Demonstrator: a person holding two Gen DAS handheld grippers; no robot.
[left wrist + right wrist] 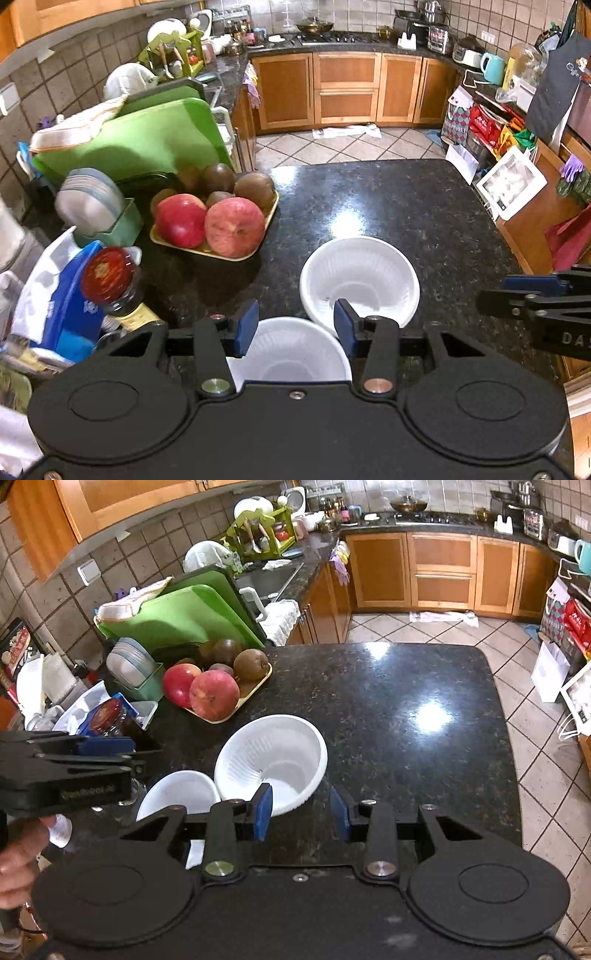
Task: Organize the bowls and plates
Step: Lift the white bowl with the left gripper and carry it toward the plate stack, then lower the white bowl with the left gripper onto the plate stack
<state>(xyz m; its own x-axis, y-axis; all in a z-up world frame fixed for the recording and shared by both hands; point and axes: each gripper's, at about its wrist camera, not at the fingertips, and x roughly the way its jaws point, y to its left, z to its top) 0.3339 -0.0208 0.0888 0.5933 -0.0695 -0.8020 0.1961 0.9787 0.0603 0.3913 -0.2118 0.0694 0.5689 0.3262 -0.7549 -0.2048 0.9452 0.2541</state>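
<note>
From the left wrist view, the left hand-held gripper [294, 328] hovered released above the smaller white bowl [291, 350] on the dark surface [406, 206]. The larger white bowl [360, 280] touched it.

From the right wrist view, the right hand-held gripper [302, 814] was released too — its left finger over the larger bowl's rim, holding nothing.

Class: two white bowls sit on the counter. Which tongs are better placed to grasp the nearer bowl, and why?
Left. The left tongs are open directly over the nearer bowl; the right tongs hang over bare counter beside the farther bowl.
</note>
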